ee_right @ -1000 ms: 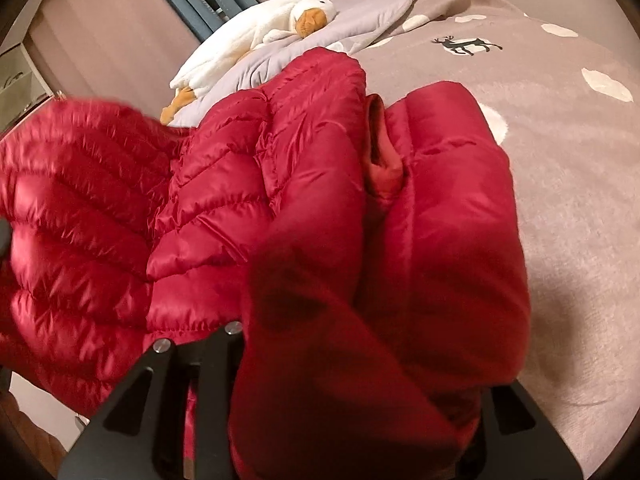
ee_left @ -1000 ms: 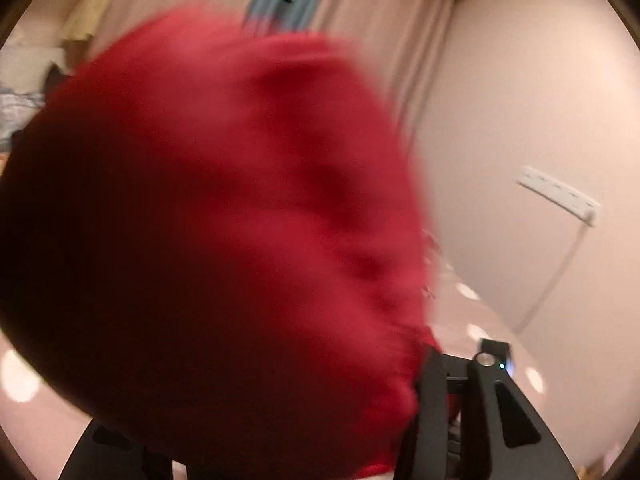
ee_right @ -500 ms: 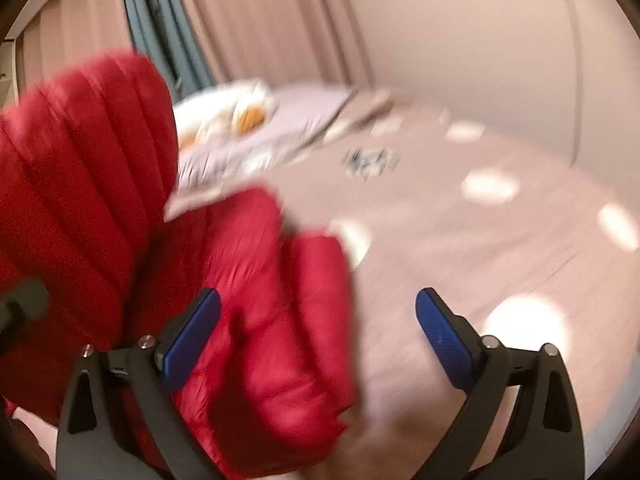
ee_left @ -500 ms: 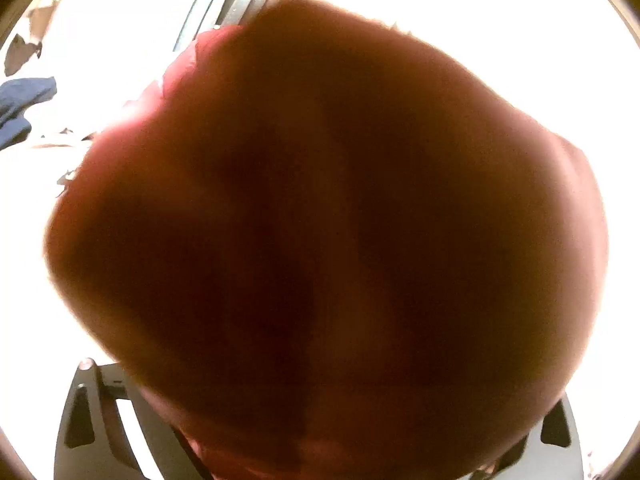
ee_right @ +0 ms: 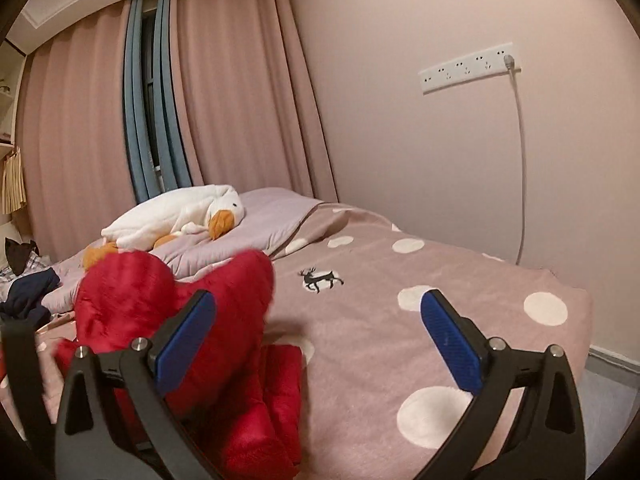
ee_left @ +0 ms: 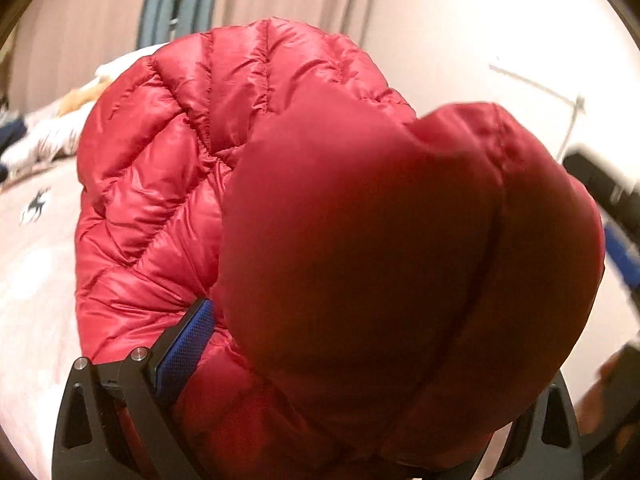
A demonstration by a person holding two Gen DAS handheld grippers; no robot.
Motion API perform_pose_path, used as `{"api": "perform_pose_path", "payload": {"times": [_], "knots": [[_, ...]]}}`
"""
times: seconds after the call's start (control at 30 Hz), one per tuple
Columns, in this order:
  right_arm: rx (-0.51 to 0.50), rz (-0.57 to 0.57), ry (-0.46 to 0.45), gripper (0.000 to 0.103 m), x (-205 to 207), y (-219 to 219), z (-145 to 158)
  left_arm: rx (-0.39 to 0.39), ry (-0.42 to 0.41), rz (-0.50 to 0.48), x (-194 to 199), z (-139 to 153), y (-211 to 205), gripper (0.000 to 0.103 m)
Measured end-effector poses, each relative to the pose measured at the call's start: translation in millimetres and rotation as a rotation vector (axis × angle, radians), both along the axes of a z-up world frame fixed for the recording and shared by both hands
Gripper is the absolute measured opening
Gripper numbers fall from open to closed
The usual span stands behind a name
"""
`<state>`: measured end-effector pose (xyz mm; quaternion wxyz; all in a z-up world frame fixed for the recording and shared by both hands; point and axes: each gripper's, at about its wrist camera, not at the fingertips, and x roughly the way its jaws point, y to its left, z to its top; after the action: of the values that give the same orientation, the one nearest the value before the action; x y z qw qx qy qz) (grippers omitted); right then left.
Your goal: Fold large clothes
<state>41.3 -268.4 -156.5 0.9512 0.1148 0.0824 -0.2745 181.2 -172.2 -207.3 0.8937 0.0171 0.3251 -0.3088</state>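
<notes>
**Bedroom tally**

One red down jacket, one plush goose, one polka-dot blanket bearing one deer motif, one wall socket strip with one plugged-in cable, two grippers.

right gripper | black frame | blue textured fingers | silver screws

Left gripper: jaws wide, red cloth bulging between them; right gripper: jaws opening, nothing between them
</notes>
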Motion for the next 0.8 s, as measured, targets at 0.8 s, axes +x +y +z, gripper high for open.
{"api": "perform_pose_path", "payload": {"times": [0.8], "knots": [[0.073, -0.08, -0.022, 0.103, -16, -4, -2, 0.001, -0.071, 0.027, -27, -5, 59, 0.1]]}}
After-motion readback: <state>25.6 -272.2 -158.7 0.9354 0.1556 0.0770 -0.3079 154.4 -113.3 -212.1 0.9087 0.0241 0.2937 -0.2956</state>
